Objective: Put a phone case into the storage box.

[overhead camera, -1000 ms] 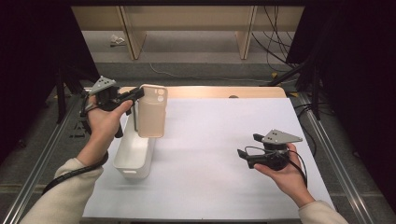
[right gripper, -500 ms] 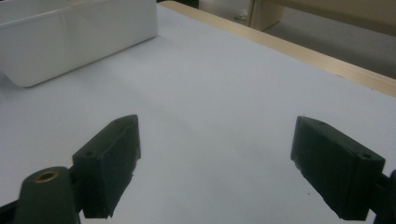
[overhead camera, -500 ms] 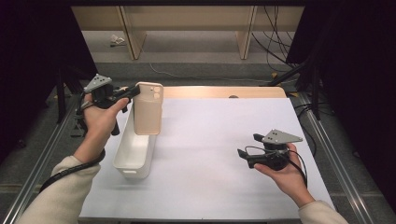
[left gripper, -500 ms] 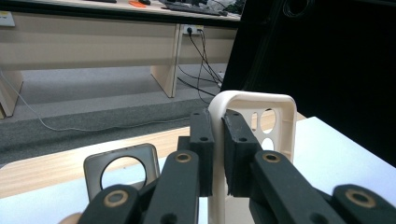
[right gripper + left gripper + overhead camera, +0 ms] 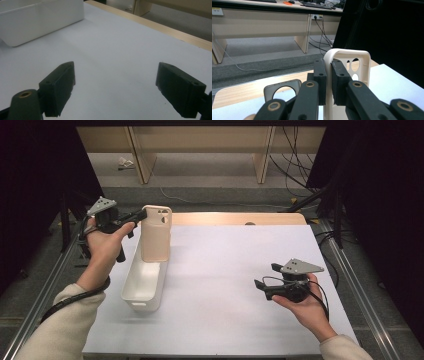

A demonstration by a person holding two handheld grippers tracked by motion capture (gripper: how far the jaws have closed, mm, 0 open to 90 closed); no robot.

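Note:
A beige phone case point(image 5: 156, 237) hangs upright over the far end of a white bin point(image 5: 131, 275). My left gripper point(image 5: 142, 215) is shut on the case's upper left edge. In the left gripper view the two pads point(image 5: 320, 75) pinch the rim of the case point(image 5: 362, 67), near its camera cut-outs. My right gripper point(image 5: 265, 275) is held low over the white sheet at the right, jaws wide apart with nothing between them. The right gripper point(image 5: 115, 87) looks across the sheet toward the bin point(image 5: 37, 22).
A white sheet point(image 5: 225, 270) covers the wooden table, whose far edge point(image 5: 235, 217) shows as a bare strip. A grey frame with a round cut-out point(image 5: 283, 87) shows low behind the left jaws. Cables and desk legs lie on the floor beyond the table.
The left gripper has carried the phone case slightly to the left, over the bin. The right hand has stayed where it was.

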